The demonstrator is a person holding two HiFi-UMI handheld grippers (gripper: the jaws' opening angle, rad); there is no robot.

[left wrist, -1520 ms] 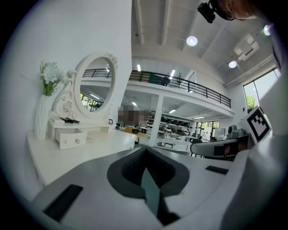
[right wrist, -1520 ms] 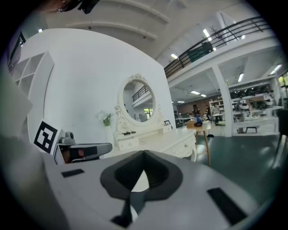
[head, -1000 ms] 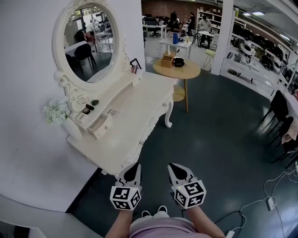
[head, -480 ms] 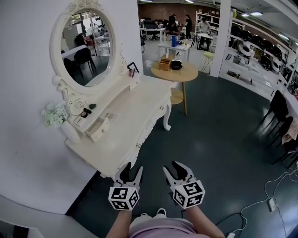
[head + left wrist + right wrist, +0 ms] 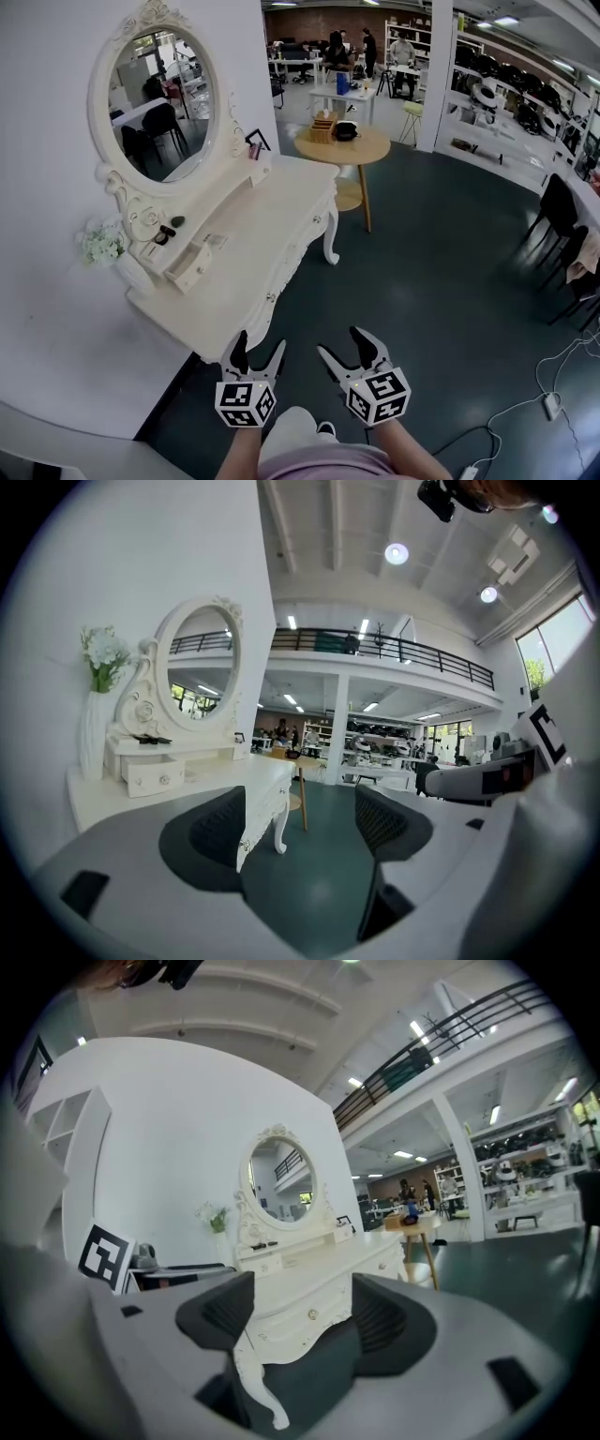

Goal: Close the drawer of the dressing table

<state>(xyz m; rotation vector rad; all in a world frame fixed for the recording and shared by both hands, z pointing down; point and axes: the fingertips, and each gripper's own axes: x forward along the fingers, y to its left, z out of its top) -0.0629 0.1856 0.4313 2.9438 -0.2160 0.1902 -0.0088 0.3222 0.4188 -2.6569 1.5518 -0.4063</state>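
Observation:
The cream dressing table with its oval mirror stands against the white wall at the left of the head view. Its small upper drawer is pulled partly out under the mirror; it also shows in the left gripper view and the right gripper view. My left gripper and right gripper hover side by side over the dark floor, short of the table's near corner. Both have just been opening, and both are open with nothing between the jaws.
A vase of white flowers stands at the table's near left end. A round wooden table sits beyond the far end. Dark chairs and a cable with a power strip are at the right. People sit at desks far back.
Both grippers have gone from shut to open, their jaws spreading in steps. The hands stay low in front of the body, and the dressing table has slid slightly left in the picture.

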